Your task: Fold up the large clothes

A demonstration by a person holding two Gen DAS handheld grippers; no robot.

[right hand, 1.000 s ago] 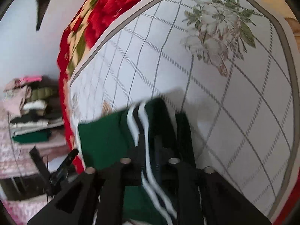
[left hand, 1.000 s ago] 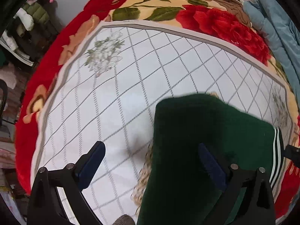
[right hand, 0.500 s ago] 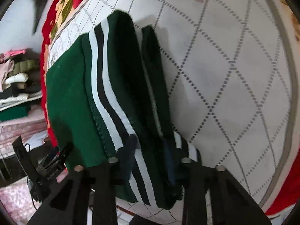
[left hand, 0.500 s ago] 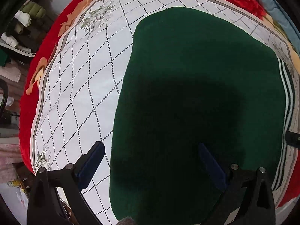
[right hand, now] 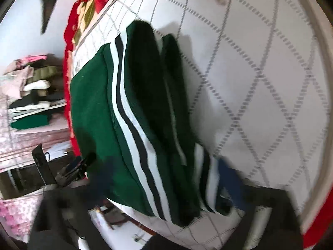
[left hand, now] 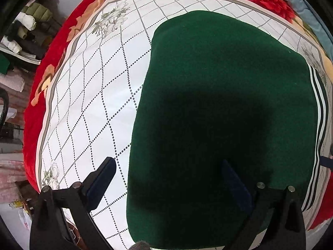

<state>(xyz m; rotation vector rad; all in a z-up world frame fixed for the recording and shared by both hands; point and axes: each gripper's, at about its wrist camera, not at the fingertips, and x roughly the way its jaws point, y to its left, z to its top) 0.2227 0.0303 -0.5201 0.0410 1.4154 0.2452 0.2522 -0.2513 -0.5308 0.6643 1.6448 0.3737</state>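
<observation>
Sweater (left hand: pixel 224 108) lies folded on quilt (left hand: pixel 87 95), filling frame centre-right | my left tongs (left hand: pixel 166 179) spread, lower frame | my right tongs (right hand: pixel 164 179) blurred, spread around striped hem (right hand: pixel 133 125)

Left gripper (left hand: pixel 166 179): two black angular finger arms, each tipped with a dark navy pad (left hand: pixel 100 182); round silver screw heads (left hand: pixel 260 185) sit on the upper face of each arm — two per side. Right gripper (right hand: pixel 164 179): blurred; black frame, blue pads (right hand: pixel 229 177) at the finger ends — finer detail not legible.
</observation>
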